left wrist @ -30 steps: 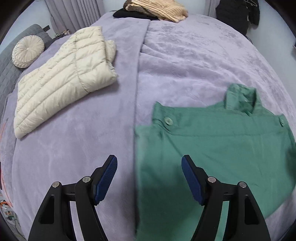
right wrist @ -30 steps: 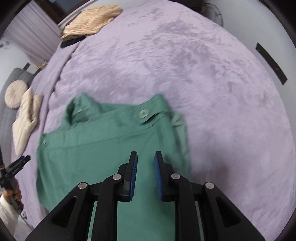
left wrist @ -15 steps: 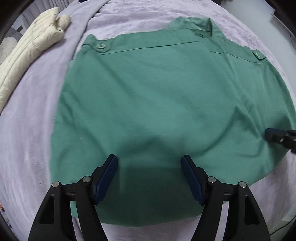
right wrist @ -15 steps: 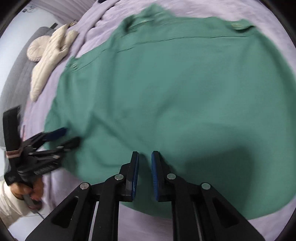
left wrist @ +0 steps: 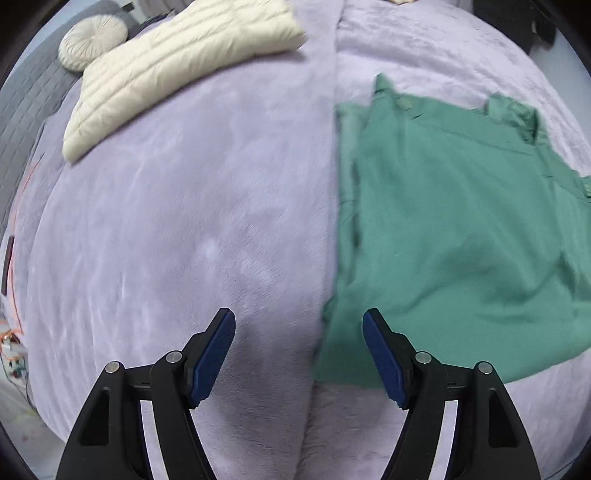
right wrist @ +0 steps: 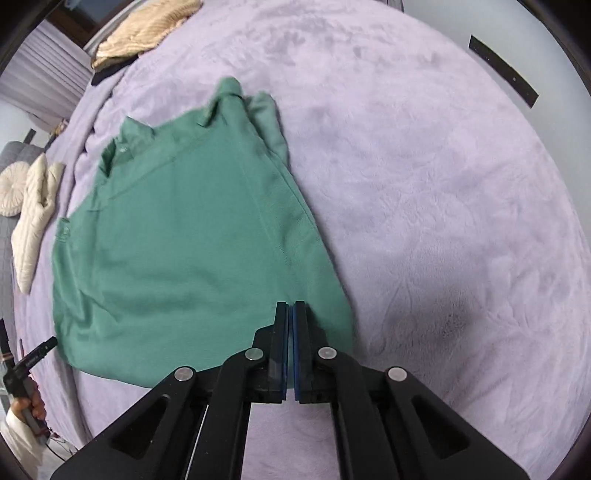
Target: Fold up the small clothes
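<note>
A green button-up shirt [left wrist: 461, 229] lies spread flat on the lilac bed cover [left wrist: 166, 240], collar at the far end, sleeves tucked along its sides. My left gripper [left wrist: 299, 350] hangs open over the cover at the shirt's near left corner, nothing between its blue pads; the right pad sits over the hem edge. In the right wrist view the shirt [right wrist: 192, 240] fills the left half. My right gripper [right wrist: 290, 314] is shut, pads together above the near right hem, no cloth visibly between them. The left gripper [right wrist: 37, 356] shows at the far left edge.
A cream puffer jacket [left wrist: 177, 62] and a round cushion [left wrist: 92, 40] lie at the bed's far left. A beige knit pile [right wrist: 144, 29] sits at the far end. The bed cover [right wrist: 443, 184] stretches wide to the shirt's right. A hand [right wrist: 26, 398] holds the left tool.
Both grippers have swung outward from over the shirt's middle to its near corners, left to the left edge, right to the right hem. The right jaws have closed fully.
</note>
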